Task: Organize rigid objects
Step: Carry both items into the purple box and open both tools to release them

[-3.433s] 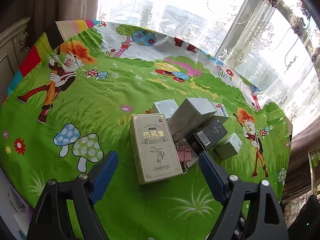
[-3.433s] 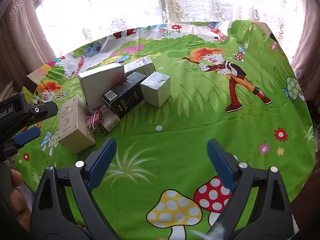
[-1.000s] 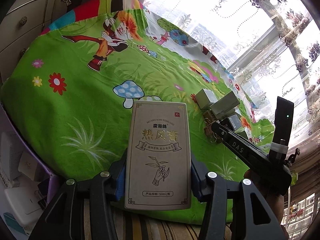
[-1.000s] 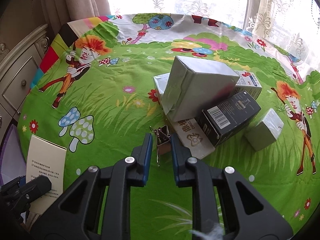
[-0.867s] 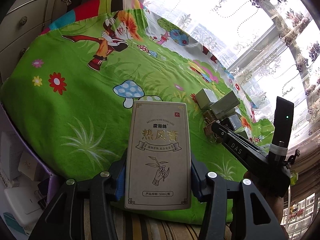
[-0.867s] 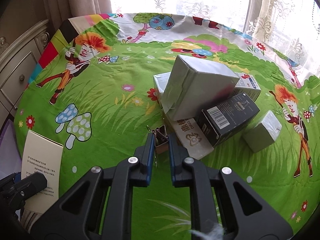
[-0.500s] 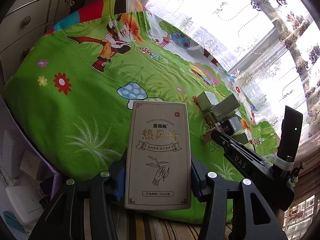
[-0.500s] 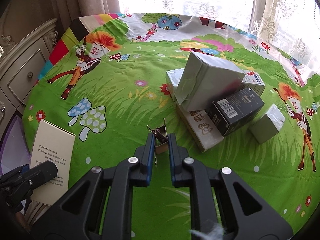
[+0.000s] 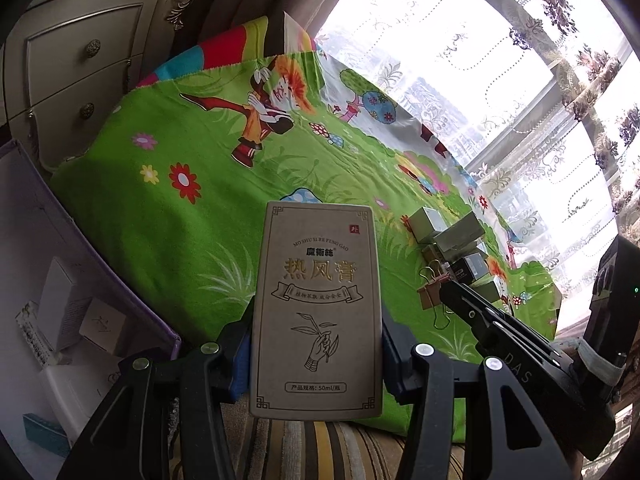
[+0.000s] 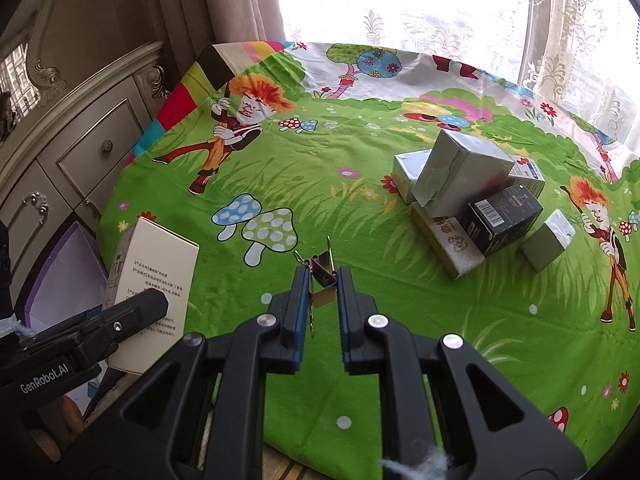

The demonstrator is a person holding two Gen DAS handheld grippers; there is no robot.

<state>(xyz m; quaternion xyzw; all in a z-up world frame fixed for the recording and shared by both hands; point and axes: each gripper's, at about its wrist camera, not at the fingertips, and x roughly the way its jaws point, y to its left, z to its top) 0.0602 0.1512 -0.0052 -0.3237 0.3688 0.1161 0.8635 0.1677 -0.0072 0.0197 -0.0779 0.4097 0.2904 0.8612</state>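
Each camera sits just behind its own hand-held gripper and looks forward and steeply down along the two fingers.

The left wrist view faces across the counter toward the window, with a tan box filling its near centre.

The right wrist view looks from close above the same green cloth.

Both views share the pile of boxes, the binder clip and the white dresser.

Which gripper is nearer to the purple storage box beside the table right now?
Left. The left gripper, shut on the beige carton, sits right beside the purple box; the right gripper, holding a binder clip, is farther over the tablecloth.
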